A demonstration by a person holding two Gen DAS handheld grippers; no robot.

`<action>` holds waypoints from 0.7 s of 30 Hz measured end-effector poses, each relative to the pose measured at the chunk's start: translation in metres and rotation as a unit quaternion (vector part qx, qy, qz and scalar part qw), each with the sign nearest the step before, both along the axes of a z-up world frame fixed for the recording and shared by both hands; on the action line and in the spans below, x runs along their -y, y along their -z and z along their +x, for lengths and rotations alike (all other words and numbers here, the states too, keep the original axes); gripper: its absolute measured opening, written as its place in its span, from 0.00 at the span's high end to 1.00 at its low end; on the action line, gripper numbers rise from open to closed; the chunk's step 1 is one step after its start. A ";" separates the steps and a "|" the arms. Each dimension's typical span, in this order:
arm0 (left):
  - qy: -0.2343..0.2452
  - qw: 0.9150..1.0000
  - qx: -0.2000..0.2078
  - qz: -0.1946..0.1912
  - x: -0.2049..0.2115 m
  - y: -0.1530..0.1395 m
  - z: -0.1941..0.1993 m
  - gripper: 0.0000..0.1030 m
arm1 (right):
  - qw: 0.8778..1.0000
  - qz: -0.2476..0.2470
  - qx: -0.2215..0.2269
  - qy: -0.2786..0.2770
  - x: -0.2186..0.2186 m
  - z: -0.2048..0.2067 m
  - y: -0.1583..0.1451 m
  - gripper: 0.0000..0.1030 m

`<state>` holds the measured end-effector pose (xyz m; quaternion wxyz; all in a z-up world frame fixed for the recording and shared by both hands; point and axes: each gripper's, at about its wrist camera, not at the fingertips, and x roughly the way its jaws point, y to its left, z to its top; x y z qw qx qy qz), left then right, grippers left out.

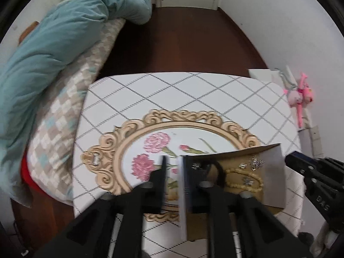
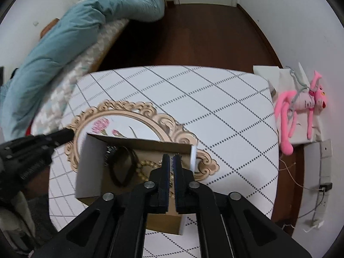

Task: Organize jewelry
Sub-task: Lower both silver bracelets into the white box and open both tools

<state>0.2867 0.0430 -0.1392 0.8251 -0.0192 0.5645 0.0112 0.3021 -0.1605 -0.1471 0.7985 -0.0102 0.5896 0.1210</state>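
Note:
A small cardboard box (image 1: pixel 273 172) (image 2: pixel 90 165) stands on an ornate oval tray (image 1: pixel 133 129) (image 2: pixel 120 109) painted with pink flowers. Inside lie a bead bracelet (image 1: pixel 247 173) (image 2: pixel 148 163), a black hair tie (image 2: pixel 123 167) (image 1: pixel 219 167) and small silver pieces (image 1: pixel 255 163). My left gripper (image 1: pixel 174 161) straddles the box's left wall, one finger inside and one outside, with a gap between them. My right gripper (image 2: pixel 171 158) is above the box, fingers almost together; I cannot see anything between them.
The tray rests on a white table with a diamond grid (image 1: pixel 193 90) (image 2: pixel 215 99). A bed with a teal duvet (image 1: pixel 53 43) (image 2: pixel 75 32) is at the left. A pink plush toy (image 2: pixel 301 109) (image 1: pixel 301 94) and cables (image 2: pixel 318 193) are at the right.

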 end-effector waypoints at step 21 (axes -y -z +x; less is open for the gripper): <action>-0.023 0.999 0.029 0.033 0.008 0.025 -0.059 0.00 | 0.993 -0.098 0.055 0.039 0.010 -0.062 0.016 0.01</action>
